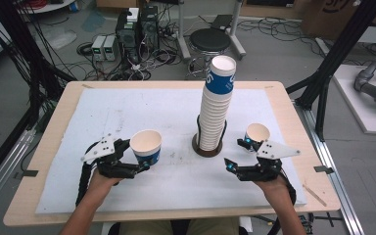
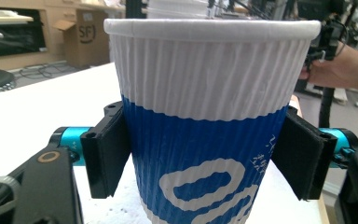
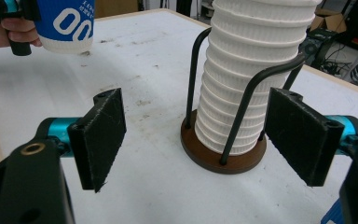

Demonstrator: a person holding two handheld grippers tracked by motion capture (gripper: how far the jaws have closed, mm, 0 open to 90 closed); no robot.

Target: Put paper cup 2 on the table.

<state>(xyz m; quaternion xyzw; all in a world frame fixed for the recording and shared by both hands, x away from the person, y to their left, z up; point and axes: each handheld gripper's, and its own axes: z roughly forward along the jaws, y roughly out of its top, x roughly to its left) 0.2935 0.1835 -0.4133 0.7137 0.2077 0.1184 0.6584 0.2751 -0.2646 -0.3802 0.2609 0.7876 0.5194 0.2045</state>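
Looking down from the high view, the left gripper (image 1: 136,157) holds a white-and-blue ribbed paper cup (image 1: 146,146) upright on the white foam mat (image 1: 127,112), left of a tall stack of matching paper cups (image 1: 215,107) seated in a round brown base with black wire uprights (image 1: 206,147). The right gripper (image 1: 238,152) rests on the mat to the right of the stack with its jaws spread wide, and a second paper cup (image 1: 258,134) stands just beyond it. From the left gripper view, both black pads press the blue lower band of the held cup (image 2: 205,116), one on each side. From the right gripper view, the jaws stand well apart and hold nothing; the stack (image 3: 251,79) and its holder (image 3: 214,156) lie ahead between them, untouched.
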